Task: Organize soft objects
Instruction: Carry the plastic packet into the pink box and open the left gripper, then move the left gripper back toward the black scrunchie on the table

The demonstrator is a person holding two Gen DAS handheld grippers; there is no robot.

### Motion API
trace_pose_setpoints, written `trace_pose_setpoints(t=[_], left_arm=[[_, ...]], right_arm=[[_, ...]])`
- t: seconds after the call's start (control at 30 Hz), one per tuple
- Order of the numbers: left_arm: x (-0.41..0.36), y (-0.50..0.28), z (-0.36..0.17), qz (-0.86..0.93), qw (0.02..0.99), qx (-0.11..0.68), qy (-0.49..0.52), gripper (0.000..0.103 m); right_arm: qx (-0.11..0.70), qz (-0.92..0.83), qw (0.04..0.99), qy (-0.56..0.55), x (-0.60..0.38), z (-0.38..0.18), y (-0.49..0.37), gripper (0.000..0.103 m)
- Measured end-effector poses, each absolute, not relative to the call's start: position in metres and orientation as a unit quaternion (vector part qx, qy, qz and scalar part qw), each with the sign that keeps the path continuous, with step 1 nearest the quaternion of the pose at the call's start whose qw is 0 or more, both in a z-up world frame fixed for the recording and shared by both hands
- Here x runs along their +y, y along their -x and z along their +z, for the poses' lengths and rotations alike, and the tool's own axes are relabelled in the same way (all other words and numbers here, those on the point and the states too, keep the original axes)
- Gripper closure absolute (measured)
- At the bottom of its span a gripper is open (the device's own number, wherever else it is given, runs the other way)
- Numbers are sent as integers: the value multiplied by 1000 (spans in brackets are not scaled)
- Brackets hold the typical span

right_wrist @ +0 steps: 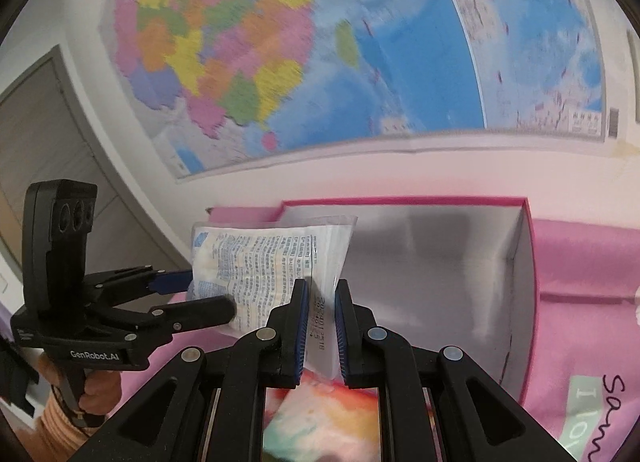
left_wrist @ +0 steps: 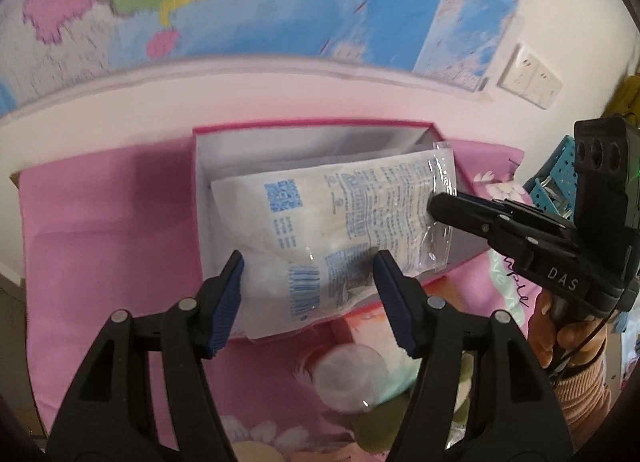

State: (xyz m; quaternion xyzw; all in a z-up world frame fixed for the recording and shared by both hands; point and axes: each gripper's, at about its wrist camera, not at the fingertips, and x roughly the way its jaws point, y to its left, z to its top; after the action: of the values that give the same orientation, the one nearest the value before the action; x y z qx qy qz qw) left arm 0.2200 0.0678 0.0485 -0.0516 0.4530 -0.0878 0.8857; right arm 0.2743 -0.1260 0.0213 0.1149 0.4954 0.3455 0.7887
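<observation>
left claw: the left claw (left_wrist: 308, 302) grips the near end of the plastic packet, its blue pads (left_wrist: 230, 302) half spread and pressing the packet's two sides.
right claw: the right claw (right_wrist: 322, 326) is pressed nearly together, pinching the packet's clear sealed edge; in the left wrist view it comes in from the right, held by a hand (left_wrist: 560, 338) in a ribbed peach sleeve.
packet: the plastic packet (left_wrist: 340, 222), white with blue print and a barcode, is held between both claws, stretched over the open box and tilted, its near end past the box's front edge.
box: the pink-edged box (left_wrist: 204, 166) with white inner walls lies open on the pink cloth; whether the packet touches its floor cannot be told.
cloth: the pink cloth (left_wrist: 104, 222) with a flower print covers the worktop.
wall: a coloured map (right_wrist: 280, 42) hangs behind, blurred, with a white socket plate (left_wrist: 530, 76) to its right.
</observation>
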Motion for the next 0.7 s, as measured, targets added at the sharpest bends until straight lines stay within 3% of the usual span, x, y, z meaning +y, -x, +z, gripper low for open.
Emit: trace_pose_setpoints(t=[0.23, 0.47, 0.63, 0.7], left_arm=[[75, -244, 21, -67, 866, 491, 65, 37], [74, -245, 19, -52, 869, 489, 56, 37], [74, -227, 35, -28, 889, 454, 43, 37], [76, -220, 41, -18, 897, 440, 43, 37]], right_arm=[[533, 325, 775, -99, -112, -13, -290, 88], [564, 283, 772, -76, -110, -35, -296, 65], [553, 282, 780, -78, -128, -22, -287, 64], [541, 282, 789, -75, -131, -11, -283, 57]])
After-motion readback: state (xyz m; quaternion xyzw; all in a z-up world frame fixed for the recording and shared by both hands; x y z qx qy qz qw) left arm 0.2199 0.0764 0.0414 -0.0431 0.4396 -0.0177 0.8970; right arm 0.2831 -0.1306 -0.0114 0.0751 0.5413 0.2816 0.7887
